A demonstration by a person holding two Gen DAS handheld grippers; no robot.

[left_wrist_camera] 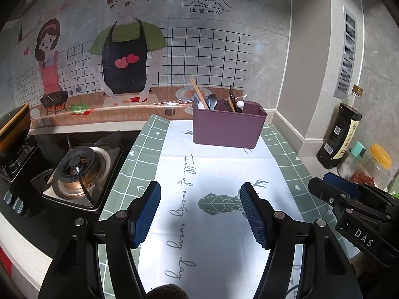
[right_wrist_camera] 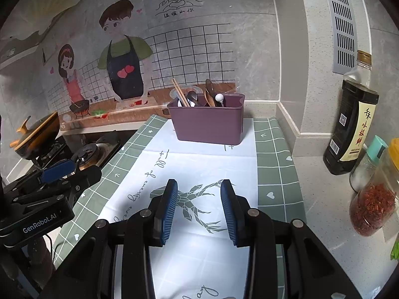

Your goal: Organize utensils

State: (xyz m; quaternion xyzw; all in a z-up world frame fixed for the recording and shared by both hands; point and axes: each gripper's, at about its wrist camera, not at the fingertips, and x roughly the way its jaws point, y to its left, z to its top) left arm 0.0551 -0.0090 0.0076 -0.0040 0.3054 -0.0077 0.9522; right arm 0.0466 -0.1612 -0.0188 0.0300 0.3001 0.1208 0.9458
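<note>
A purple utensil bin (left_wrist_camera: 228, 127) stands at the far end of the white and green mat (left_wrist_camera: 212, 174); it also shows in the right wrist view (right_wrist_camera: 209, 123). It holds wooden chopsticks (left_wrist_camera: 198, 93), metal spoons (left_wrist_camera: 212, 101) and wooden spoons (left_wrist_camera: 232, 101), all upright. My left gripper (left_wrist_camera: 200, 193) is open and empty above the mat, well short of the bin. My right gripper (right_wrist_camera: 199, 186) is open and empty, also above the mat. Each gripper shows at the edge of the other's view: the right one (left_wrist_camera: 349, 199) and the left one (right_wrist_camera: 59, 172).
A gas stove (left_wrist_camera: 79, 172) sits left of the mat, with a pan (right_wrist_camera: 37, 134) on the far burner. A soy sauce bottle (right_wrist_camera: 351, 119) and spice jars (right_wrist_camera: 371, 209) stand on the counter at right. The wall with a cartoon sticker (left_wrist_camera: 124, 57) is behind the bin.
</note>
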